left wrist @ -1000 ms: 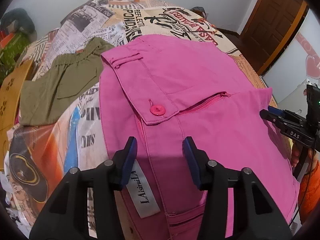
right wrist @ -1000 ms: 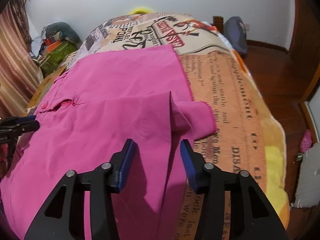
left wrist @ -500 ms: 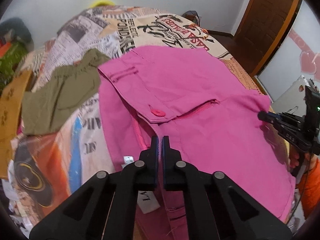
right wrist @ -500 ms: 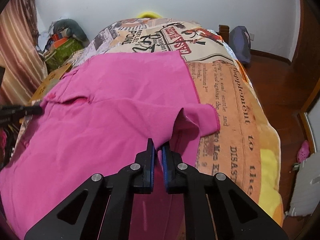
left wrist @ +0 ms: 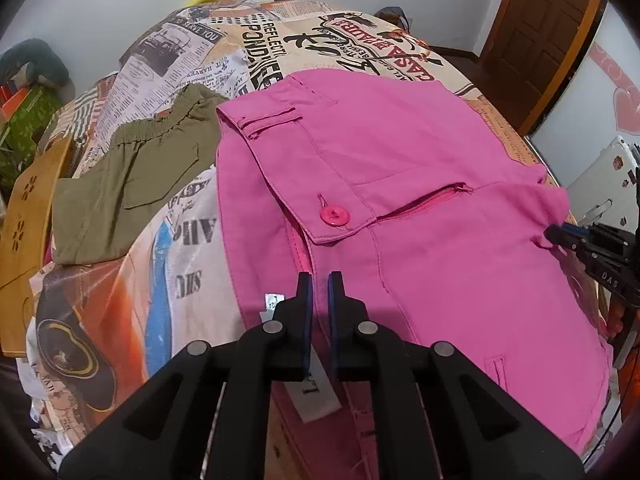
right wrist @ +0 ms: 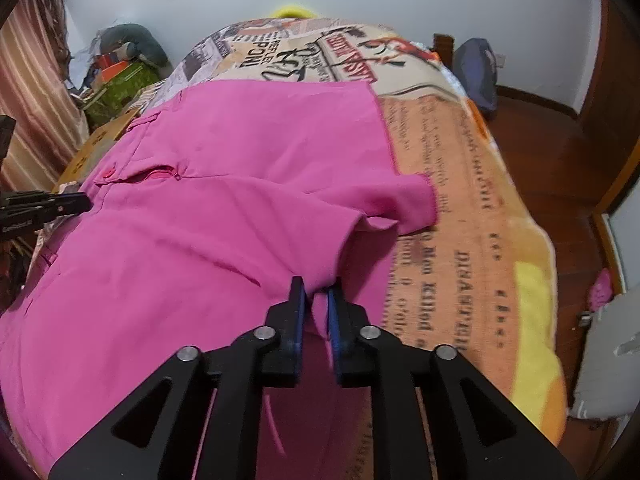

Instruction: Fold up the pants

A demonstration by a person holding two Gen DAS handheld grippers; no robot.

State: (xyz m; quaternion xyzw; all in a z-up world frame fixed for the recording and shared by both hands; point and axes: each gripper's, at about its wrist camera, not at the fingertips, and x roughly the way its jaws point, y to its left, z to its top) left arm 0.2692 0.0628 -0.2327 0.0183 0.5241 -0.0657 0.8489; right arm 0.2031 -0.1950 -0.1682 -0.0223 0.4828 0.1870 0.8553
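The left gripper (left wrist: 319, 280) was clenched on the near waistband of the pink pants (left wrist: 420, 208), its blue pads pinching the cloth just in front of the pink button (left wrist: 334, 216), beside the white label (left wrist: 316, 392) sewn inside the band. The right gripper (right wrist: 318, 286) had a raised pleat of the same pants between its pads, near the leg hems; its jaws were easing open, yet the cloth still sat pinched there.

The pants lay spread on the newspaper-print bedspread (left wrist: 192, 216), covering its near half. Taking the button as the landmark, the waistband ran from the near edge past it toward the far wall, and the legs stretched away from it toward the right gripper. So the long axis ran across the bed, waist on the side of the olive shorts (left wrist: 132, 184), which lay just beyond the waistband, and hems on the side of the wooden floor (right wrist: 560, 168).

To do this step well, I judged, both grips should take the near edge through all its layers and rise together, keeping the cloth taut between them. Carried away over the button, the near leg could land squarely on the far one. A slackening right grip risked dropping its end early and skewing the fold.
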